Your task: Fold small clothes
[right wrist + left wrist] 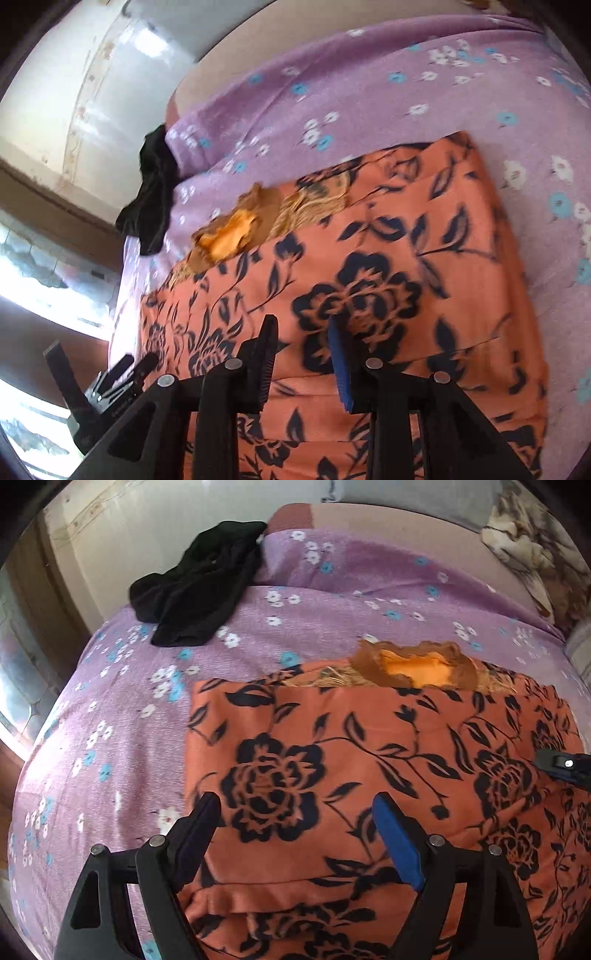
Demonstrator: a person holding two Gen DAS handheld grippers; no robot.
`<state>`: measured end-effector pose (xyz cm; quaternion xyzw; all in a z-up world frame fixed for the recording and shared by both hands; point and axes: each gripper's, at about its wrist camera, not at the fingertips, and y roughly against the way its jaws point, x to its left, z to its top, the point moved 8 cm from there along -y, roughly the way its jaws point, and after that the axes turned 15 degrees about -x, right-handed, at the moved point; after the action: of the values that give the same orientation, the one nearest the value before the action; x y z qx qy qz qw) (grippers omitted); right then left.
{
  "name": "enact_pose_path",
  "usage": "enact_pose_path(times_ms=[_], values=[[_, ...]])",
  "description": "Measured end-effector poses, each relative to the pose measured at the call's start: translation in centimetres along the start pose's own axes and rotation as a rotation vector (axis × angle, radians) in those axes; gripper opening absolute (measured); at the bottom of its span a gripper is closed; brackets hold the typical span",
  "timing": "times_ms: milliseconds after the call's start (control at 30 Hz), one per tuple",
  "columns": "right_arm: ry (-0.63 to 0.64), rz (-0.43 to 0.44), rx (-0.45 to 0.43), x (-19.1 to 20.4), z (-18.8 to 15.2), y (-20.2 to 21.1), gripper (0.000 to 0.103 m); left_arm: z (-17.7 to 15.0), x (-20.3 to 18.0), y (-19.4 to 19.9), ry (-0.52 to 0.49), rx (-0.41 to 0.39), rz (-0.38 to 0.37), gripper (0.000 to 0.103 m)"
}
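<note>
Two garments counted from left wrist: orange floral garment [369, 760] folded flat on purple bedsheet [295, 602], black garment [199, 587] crumpled far left. Our left gripper [295, 812] gaped, released, above orange cloth. Right wrist: same two garments; our right gripper [303, 332] parted, empty; black one [155, 192] half hidden at bed edge.
</note>
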<state>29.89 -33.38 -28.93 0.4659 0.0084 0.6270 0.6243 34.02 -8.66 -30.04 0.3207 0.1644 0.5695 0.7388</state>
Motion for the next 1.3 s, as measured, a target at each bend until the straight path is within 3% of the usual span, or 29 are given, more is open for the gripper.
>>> enact_pose_path(times_ms=[67, 133, 333, 400, 433, 533, 767, 1100, 1300], values=[[0.092, -0.021, 0.067, 1.4, -2.1, -1.4, 0.032, -1.3, -1.2, -1.0, -0.083, 0.046, 0.034, 0.085], [0.171, -0.057, 0.051, 1.9, -2.5, -1.3, 0.032, -1.2, -1.2, -0.9, -0.096, 0.015, 0.055, 0.088], [0.121, 0.025, 0.002, 2.8, -1.3, 0.3, 0.031, -0.9, -1.3, -0.7, -0.039, 0.032, 0.0, 0.089], [0.119, 0.038, 0.064, 3.0, -2.4, -0.6, 0.031, -1.1, -1.8, -0.8, -0.059, 0.028, -0.002, 0.089], [0.128, 0.024, 0.119, 2.8, -3.5, -1.4, 0.032, -1.3, -2.0, -0.8, -0.08, 0.026, 0.007, 0.089], [0.189, 0.011, 0.115, 3.2, -3.7, -2.0, 0.031, -1.5, -2.2, -0.8, -0.092, 0.022, 0.011, 0.09], [0.164, 0.01, 0.155, 2.7, -4.0, -1.7, 0.031, -1.9, -1.0, -1.4, -0.04, 0.052, 0.0, 0.098], [0.098, 0.039, 0.138, 1.7, -4.2, -0.6, 0.026, -3.5, -0.1, -0.1, 0.013, 0.042, 0.006, 0.099], [0.114, 0.002, 0.142, 1.6, -5.3, 1.0, 0.026, -5.8, 0.7, 2.1, 0.015, 0.08, 0.027, 0.099]])
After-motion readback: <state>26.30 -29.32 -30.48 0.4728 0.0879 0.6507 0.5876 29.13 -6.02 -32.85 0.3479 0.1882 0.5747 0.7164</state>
